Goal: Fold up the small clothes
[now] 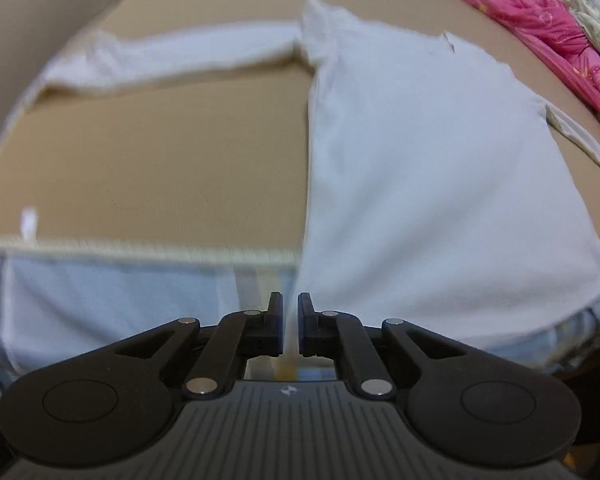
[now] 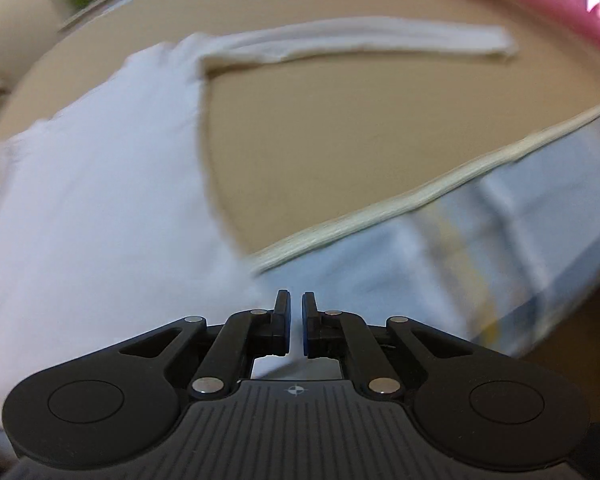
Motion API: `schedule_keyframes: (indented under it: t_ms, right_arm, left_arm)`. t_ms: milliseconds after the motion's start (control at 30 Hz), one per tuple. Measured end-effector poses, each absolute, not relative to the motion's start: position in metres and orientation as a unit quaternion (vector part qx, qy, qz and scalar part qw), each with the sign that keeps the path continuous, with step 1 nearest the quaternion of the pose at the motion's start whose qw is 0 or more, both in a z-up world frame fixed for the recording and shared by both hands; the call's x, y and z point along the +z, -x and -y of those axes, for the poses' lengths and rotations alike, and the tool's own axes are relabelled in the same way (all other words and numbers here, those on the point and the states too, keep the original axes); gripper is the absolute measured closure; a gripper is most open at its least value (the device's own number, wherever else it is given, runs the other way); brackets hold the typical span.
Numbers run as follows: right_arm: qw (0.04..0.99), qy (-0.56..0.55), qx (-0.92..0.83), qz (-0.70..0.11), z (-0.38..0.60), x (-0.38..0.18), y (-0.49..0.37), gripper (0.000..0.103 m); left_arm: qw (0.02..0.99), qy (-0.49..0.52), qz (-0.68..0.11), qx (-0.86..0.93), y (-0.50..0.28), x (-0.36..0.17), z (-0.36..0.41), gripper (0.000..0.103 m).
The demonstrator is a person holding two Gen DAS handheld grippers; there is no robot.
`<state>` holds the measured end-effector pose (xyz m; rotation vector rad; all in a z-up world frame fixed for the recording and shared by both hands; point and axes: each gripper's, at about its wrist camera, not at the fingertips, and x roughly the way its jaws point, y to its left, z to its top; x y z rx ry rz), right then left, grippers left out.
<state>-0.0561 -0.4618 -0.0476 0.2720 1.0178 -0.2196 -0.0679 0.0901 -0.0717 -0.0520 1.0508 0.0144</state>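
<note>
White long-sleeved cotton shirt (image 1: 420,168) lies flat on the tan flat cardboard sheet (image 1: 159,160), both sleeves spread out sideways.

The left gripper (image 1: 289,320) and the right gripper (image 2: 295,320) hover at the near edge of the sheet. Each has its jaws nearly closed, with a narrow gap, and I see no cloth between them. The shirt hem hangs over the near edge onto a pale blue bed cover (image 1: 119,304). A pink quilted blanket (image 1: 540,20) lies beyond the sheet.
</note>
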Motion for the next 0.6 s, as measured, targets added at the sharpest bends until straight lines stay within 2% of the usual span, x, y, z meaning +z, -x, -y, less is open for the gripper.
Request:
schedule_keyframes:
  t_ms: [100, 133, 167, 233, 267, 300, 367, 500, 600]
  right_arm:
    - [0.896, -0.099, -0.059, -0.428, 0.44, -0.032, 0.058, 0.094]
    - [0.899, -0.092, -0.029, -0.427, 0.431, -0.033, 0.056, 0.089]
    - [0.894, -0.088, -0.003, -0.44, 0.422, -0.04, 0.053, 0.081]
    - [0.857, -0.086, 0.014, -0.508, 0.412, -0.066, 0.044, 0.073]
    - [0.83, -0.081, 0.009, -0.552, 0.409, -0.084, 0.037, 0.073]
    - [0.824, -0.078, 0.0, -0.561, 0.409, -0.091, 0.036, 0.074]
    - [0.842, -0.084, -0.009, -0.533, 0.407, -0.076, 0.034, 0.073]
    - [0.908, -0.106, 0.008, -0.405, 0.409, -0.023, 0.038, 0.072]
    - [0.935, -0.101, 0.022, -0.341, 0.41, 0.009, 0.023, 0.071]
  left_arm:
    - [0.877, 0.039, -0.477, -0.038, 0.067, -0.064, -0.08, 0.09]
    - [0.873, 0.041, -0.484, -0.05, 0.064, -0.068, -0.075, 0.088]
    - [0.863, 0.041, -0.5, -0.056, 0.06, -0.076, -0.069, 0.086]
    - [0.829, 0.038, -0.556, -0.053, 0.047, -0.099, -0.062, 0.082]
    - [0.808, 0.031, -0.587, -0.046, 0.042, -0.112, -0.06, 0.082]
    - [0.801, 0.028, -0.597, -0.036, 0.037, -0.117, -0.061, 0.082]
    - [0.827, 0.053, -0.559, -0.021, 0.035, -0.097, -0.072, 0.082]
    - [0.886, 0.114, -0.45, 0.016, 0.027, -0.047, -0.118, 0.082]
    - [0.899, 0.168, -0.399, 0.06, 0.003, -0.023, -0.171, 0.082]
